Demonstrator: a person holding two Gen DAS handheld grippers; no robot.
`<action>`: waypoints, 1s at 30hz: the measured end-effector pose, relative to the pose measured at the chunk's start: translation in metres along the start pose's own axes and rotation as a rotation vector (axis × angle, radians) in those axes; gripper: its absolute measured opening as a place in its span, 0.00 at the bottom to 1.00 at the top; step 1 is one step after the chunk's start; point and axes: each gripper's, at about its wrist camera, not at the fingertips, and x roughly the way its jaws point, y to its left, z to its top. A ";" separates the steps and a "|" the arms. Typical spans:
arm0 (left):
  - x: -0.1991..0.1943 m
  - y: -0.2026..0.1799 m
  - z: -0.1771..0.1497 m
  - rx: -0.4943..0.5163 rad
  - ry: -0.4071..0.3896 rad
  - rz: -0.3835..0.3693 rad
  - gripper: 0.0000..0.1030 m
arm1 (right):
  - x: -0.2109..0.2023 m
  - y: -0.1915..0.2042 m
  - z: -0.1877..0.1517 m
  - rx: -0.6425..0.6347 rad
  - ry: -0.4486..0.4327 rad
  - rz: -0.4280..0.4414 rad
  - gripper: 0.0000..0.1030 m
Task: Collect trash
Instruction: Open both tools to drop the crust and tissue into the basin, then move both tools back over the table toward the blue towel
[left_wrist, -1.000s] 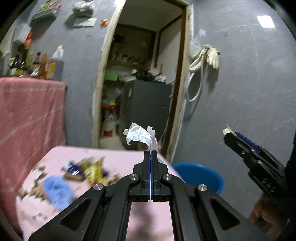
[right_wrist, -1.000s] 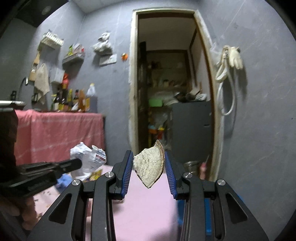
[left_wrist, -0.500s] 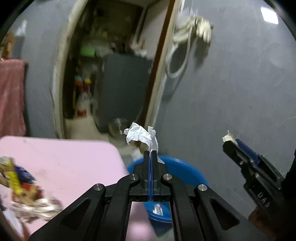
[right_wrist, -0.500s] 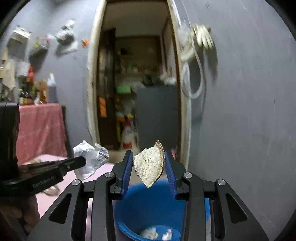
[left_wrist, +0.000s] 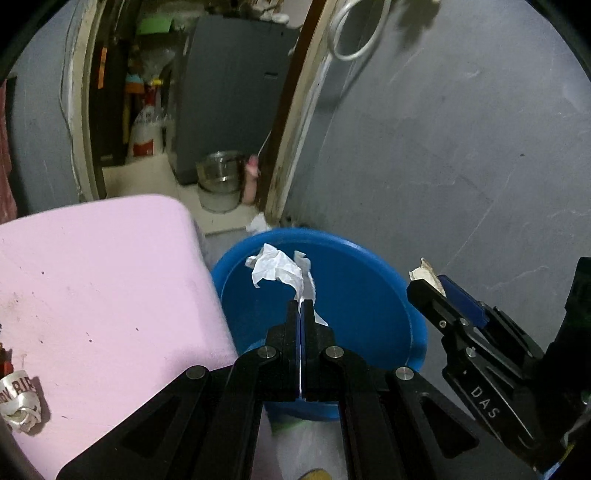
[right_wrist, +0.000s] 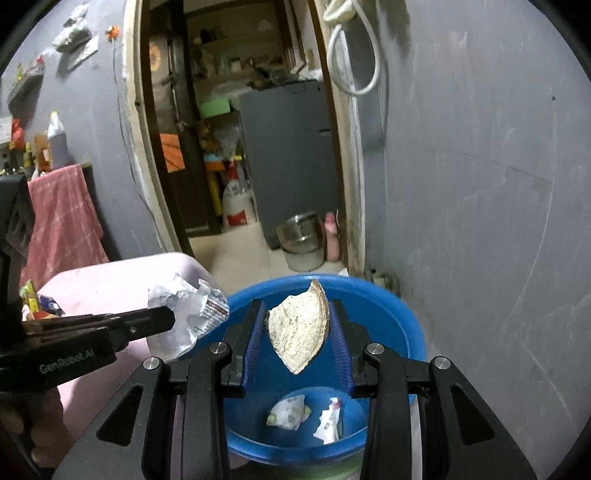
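Two bits of trash up over the blue tub (right_wrist: 399, 325). Left gripper (left_wrist: 301, 306) pinched tight on crumpled paper (left_wrist: 277, 267): light, soft, fine held by one corner. Right gripper (right_wrist: 298, 332) squeezing a curved shell piece (right_wrist: 299, 328) by its sides: stiff, maybe crumbly.

Both claws have swung away from the pink table (left_wrist: 96, 280) and tipped downward. The blue tub (right_wrist: 388, 314), earlier only a sliver off to the right, now lies directly below and ahead of the left claw (left_wrist: 301, 306) and the right claw (right_wrist: 297, 325). The table's wrappers have slipped off to the left.
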 end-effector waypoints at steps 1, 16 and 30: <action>0.003 -0.001 -0.001 0.000 0.015 0.005 0.00 | 0.002 0.000 0.000 0.004 0.009 0.001 0.32; -0.019 0.010 -0.010 -0.074 -0.019 -0.016 0.31 | -0.005 0.002 0.012 0.026 -0.016 0.002 0.43; -0.142 0.037 -0.009 -0.059 -0.363 0.107 0.72 | -0.084 0.044 0.040 -0.002 -0.285 0.058 0.73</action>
